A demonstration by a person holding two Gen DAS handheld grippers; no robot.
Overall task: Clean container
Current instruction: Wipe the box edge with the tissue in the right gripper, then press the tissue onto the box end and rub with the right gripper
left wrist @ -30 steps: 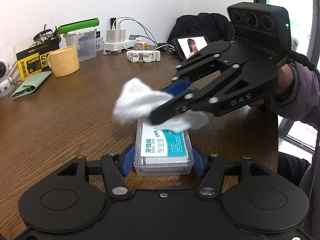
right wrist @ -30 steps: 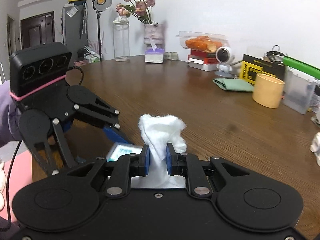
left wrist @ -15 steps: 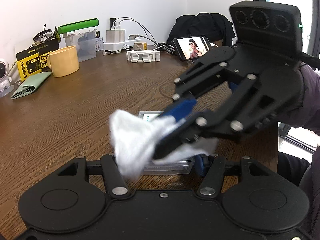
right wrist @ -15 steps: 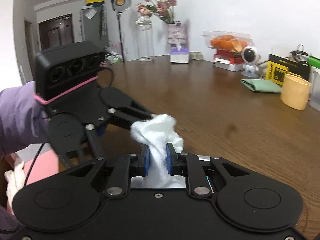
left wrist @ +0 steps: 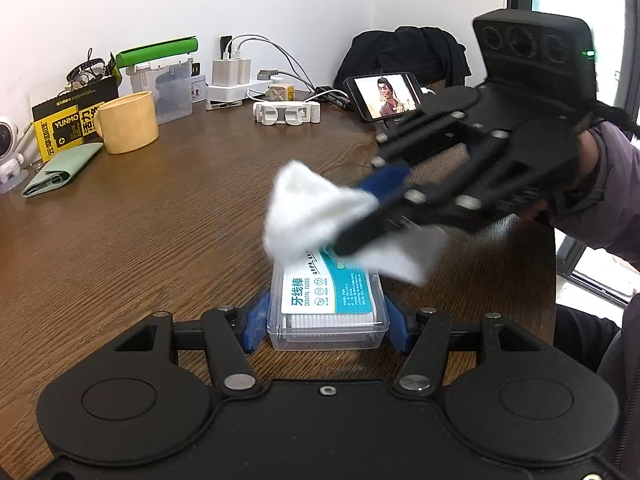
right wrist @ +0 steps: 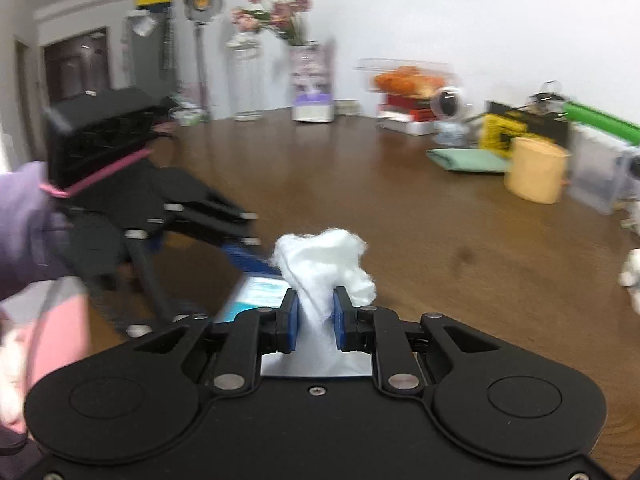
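Note:
A clear plastic dental floss container [left wrist: 328, 304] with a white and teal label lies flat on the brown wooden table. My left gripper [left wrist: 326, 322] is shut on its two sides and holds it in place. My right gripper [right wrist: 315, 314] is shut on a white tissue wad [right wrist: 326, 262]. In the left wrist view the right gripper [left wrist: 360, 216] reaches in from the right and presses the tissue [left wrist: 316, 216] on the far end of the container's lid. The container's label [right wrist: 260, 294] shows blurred beside the tissue in the right wrist view.
A yellow mug [left wrist: 128, 122], a green wallet [left wrist: 60, 174], a yellow-black box [left wrist: 70, 120], a clear bin with a green lid [left wrist: 168, 84], chargers [left wrist: 232, 80] and a phone [left wrist: 386, 94] line the table's far edge. A vase of flowers [right wrist: 308, 76] stands at the other end.
The right gripper and tissue swept from the near end of the lid back to its far end, uncovering the label. The left gripper kept hold of the container.

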